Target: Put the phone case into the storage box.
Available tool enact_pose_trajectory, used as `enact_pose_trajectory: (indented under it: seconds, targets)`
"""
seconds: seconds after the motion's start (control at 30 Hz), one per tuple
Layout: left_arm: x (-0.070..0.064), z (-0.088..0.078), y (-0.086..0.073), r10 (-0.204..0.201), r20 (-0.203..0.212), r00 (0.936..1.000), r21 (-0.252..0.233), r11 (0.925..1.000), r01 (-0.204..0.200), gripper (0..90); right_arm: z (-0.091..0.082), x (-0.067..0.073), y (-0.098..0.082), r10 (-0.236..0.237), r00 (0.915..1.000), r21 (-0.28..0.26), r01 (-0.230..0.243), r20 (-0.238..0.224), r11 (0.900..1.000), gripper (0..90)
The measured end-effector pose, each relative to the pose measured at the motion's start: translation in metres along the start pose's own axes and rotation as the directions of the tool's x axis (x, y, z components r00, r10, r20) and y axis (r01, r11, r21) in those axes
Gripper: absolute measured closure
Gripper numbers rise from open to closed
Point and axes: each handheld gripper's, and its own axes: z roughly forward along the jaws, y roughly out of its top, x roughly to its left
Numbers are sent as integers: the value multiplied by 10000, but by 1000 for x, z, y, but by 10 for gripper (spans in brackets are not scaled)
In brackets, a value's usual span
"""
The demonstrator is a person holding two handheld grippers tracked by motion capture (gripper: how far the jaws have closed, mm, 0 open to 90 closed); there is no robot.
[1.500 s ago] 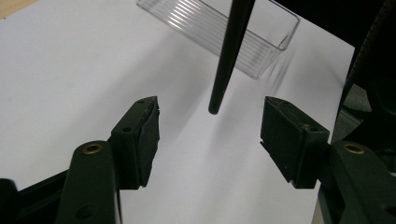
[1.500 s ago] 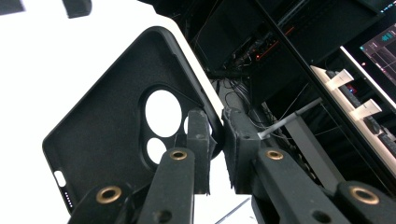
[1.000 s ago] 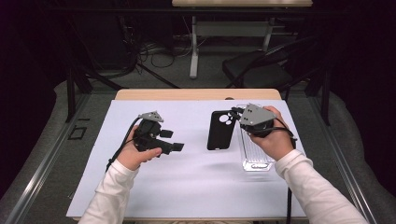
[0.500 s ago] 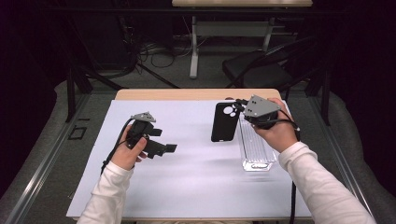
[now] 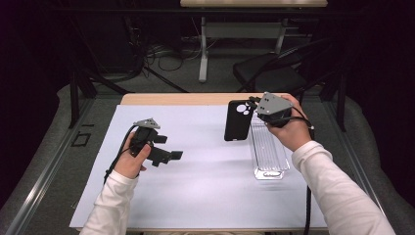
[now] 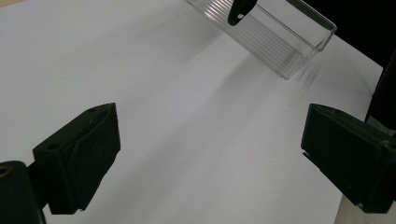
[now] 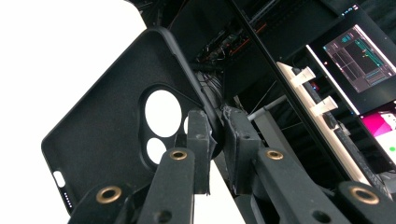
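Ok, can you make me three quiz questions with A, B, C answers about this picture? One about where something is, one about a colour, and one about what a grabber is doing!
1. Where is the clear ribbed plastic tray?
A. On the white table cover, at its right side
B. On the floor
C. In the left gripper

2. What colour is the soft phone case with round camera holes?
A. Red
B. Black
C. Yellow

3. What is the right gripper doing?
A. Lying open on the table
B. Pinching the tray
C. Pinching the phone case's edge, holding it off the table

Answers:
1 A, the high view shows the tray lying on the cover by the right hand.
2 B, the case is black in both views.
3 C, the right gripper view shows both jaws closed on the case's rim; the left gripper has just opened and is empty.
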Motion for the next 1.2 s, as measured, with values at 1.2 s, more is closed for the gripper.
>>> enact_pose_trajectory:
  seconds: [1.2]
  targets:
    - [7,1,-4,-286,94,9995,-26,9996,286,51,13,-58,-28,-67,9955,972,-25,944,9953,814]
